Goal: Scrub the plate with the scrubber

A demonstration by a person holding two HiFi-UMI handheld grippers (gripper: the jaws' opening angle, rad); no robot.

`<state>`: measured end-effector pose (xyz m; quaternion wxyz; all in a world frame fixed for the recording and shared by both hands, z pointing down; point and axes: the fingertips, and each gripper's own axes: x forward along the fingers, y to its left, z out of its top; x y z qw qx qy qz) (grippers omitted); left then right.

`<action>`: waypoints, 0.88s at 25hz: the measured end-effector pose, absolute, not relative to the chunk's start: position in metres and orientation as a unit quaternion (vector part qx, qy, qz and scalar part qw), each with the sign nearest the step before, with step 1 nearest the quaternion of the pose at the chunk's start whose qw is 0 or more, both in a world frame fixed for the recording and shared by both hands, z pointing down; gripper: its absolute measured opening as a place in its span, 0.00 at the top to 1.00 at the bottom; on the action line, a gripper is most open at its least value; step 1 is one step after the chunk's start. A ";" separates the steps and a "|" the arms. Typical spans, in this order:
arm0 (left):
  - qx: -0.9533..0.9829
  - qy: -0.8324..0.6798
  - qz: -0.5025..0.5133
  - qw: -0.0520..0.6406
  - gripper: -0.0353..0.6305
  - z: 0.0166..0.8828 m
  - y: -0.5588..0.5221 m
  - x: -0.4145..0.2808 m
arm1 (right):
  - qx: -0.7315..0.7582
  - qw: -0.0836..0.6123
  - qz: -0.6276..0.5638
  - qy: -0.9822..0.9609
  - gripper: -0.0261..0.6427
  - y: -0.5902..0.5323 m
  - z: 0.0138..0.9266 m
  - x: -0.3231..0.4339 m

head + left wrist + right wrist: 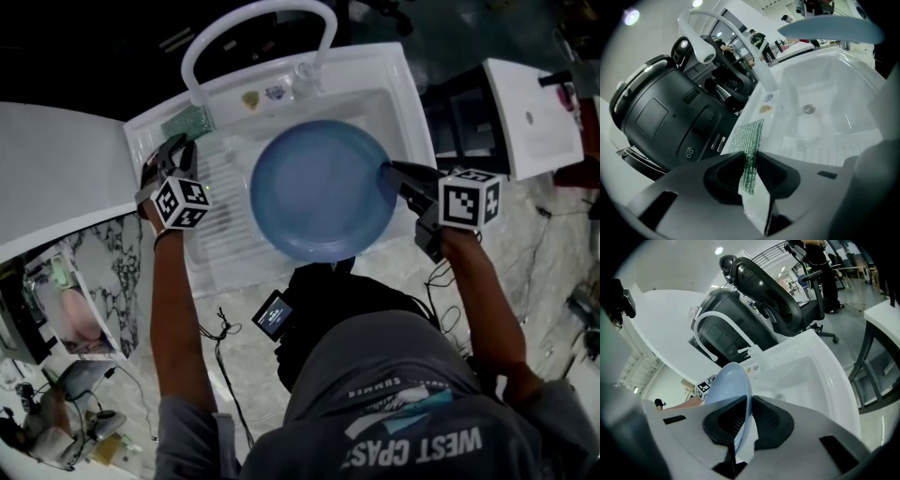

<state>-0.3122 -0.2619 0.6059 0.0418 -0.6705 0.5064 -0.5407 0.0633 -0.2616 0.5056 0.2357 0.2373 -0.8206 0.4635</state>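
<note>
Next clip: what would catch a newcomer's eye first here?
A big blue plate is held above the white sink, the right gripper clamped on its right rim. At the sink's back-left corner, the left gripper pinches a green scrubber by the arched white faucet.

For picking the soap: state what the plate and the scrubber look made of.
Plate: probably plastic, pale blue and smooth, with a soft sheen and a thin rim. Scrubber: seemingly a woven synthetic mesh, green, with glittery threads catching the light.
</note>
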 end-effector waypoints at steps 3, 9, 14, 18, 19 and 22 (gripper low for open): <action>-0.678 0.524 -0.512 0.054 0.82 0.574 -0.257 -0.300 | 0.237 0.232 0.465 -0.821 0.89 -0.260 0.504 0.062; -0.710 0.531 -0.455 0.082 0.83 0.502 -0.235 -0.244 | 0.242 0.230 0.463 -0.821 0.89 -0.258 0.507 0.063; -0.745 0.514 -0.414 0.100 0.83 0.458 -0.211 -0.174 | 0.243 0.235 0.461 -0.820 0.89 -0.255 0.510 0.063; -0.769 0.477 -0.410 0.116 0.83 0.448 -0.200 -0.117 | 0.244 0.238 0.467 -0.816 0.89 -0.250 0.516 0.063; -0.773 0.463 -0.415 0.123 0.82 0.450 -0.198 -0.104 | 0.243 0.238 0.469 -0.815 0.88 -0.248 0.518 0.063; -0.787 0.415 -0.433 0.143 0.82 0.460 -0.194 -0.063 | 0.241 0.237 0.474 -0.813 0.88 -0.241 0.519 0.062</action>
